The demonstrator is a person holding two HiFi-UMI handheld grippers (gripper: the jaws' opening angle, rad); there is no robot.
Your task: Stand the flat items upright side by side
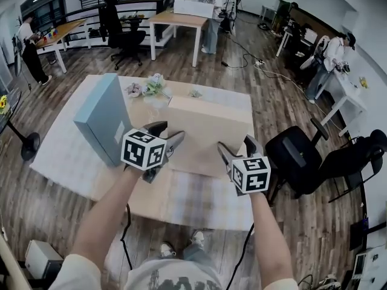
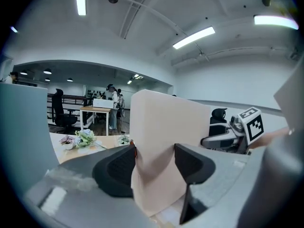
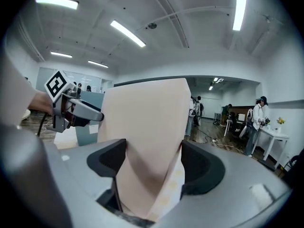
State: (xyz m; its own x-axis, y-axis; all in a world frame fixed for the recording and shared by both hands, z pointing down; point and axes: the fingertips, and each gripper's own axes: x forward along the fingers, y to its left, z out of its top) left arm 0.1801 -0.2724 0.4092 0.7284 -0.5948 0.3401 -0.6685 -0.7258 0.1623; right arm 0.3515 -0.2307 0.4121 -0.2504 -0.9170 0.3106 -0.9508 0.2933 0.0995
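A blue-grey flat box [image 1: 103,125] stands upright on the left of the table. To its right, a gap away, a beige flat box [image 1: 208,125] is up on its long edge, held at both near corners. My left gripper [image 1: 167,135] is shut on its left end, and my right gripper [image 1: 236,145] on its right end. In the left gripper view the beige box [image 2: 166,127] fills the gap between the pads [image 2: 118,167]. The right gripper view shows the beige box [image 3: 147,127] pressed between both pads [image 3: 202,167]. I cannot tell whether its bottom edge rests on the table.
The table [image 1: 72,162] is covered by a pale cloth, and small flower bunches [image 1: 151,88] lie at its far edge. A black office chair [image 1: 296,156] stands close to the right. Desks, chairs and people fill the room behind.
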